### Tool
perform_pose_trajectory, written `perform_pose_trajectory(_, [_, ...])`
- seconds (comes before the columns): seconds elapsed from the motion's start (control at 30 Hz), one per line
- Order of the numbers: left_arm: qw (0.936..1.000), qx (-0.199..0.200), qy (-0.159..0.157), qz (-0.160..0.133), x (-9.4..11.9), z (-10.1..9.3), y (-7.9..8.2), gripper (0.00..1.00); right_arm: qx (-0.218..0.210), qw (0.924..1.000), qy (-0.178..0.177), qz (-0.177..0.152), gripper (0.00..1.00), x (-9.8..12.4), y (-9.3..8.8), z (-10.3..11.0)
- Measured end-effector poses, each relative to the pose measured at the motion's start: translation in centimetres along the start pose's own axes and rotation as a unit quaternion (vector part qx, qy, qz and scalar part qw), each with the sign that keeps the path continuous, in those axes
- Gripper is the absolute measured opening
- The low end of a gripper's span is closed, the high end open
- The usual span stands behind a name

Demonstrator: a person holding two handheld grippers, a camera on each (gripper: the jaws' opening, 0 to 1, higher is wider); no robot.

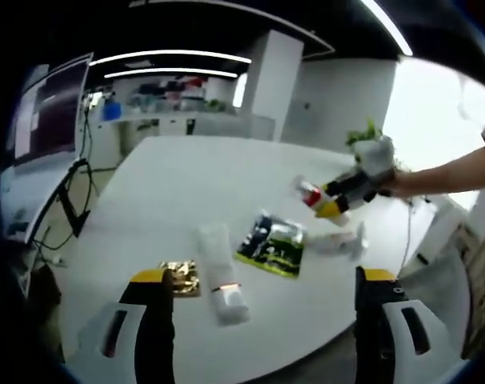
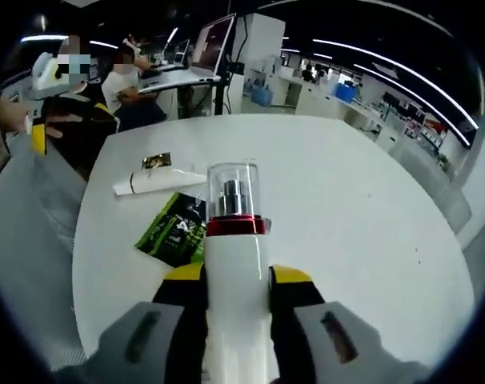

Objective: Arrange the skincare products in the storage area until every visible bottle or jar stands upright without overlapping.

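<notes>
Your right gripper point(image 2: 236, 292) is clenched on the bottle point(image 2: 234, 264), whose long axis runs straight out along the jaws, clear cap forward, above the table point(image 2: 346, 200). The tube point(image 2: 158, 182) lies flat ahead and left of it, beside the green sachet point(image 2: 176, 228). Your left gripper point(image 1: 262, 312) hangs with jaws apart, and the tube point(image 1: 220, 272) points away just ahead, nearer to it than to the right

White table point(image 1: 186, 184) — ceiling light strips point(image 1: 170, 56)
</notes>
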State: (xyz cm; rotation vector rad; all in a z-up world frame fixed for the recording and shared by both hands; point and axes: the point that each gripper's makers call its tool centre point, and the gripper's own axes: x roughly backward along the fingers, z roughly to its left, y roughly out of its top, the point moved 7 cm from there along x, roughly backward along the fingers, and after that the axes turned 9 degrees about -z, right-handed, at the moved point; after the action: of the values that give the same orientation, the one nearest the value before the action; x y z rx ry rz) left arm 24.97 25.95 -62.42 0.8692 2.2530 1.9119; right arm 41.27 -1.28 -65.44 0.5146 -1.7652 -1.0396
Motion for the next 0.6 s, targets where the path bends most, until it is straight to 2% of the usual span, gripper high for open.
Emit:
perform_pose_trajectory(0.27, [0.9998, 0.010, -0.008, -0.012, -0.2, -0.1, 0.6, 0.92, -0.006, 0.9996, -0.004, -0.029, 0.29, 1.3, 1.6, 1.0])
perform_pose_trajectory(0.6, [0.9988, 0.017, -0.037, -0.026, -0.3, -1.2, 1.9, 0.94, -0.038, 0.9956, 0.020, -0.083, 0.29, 2.4, 4.1, 3.4])
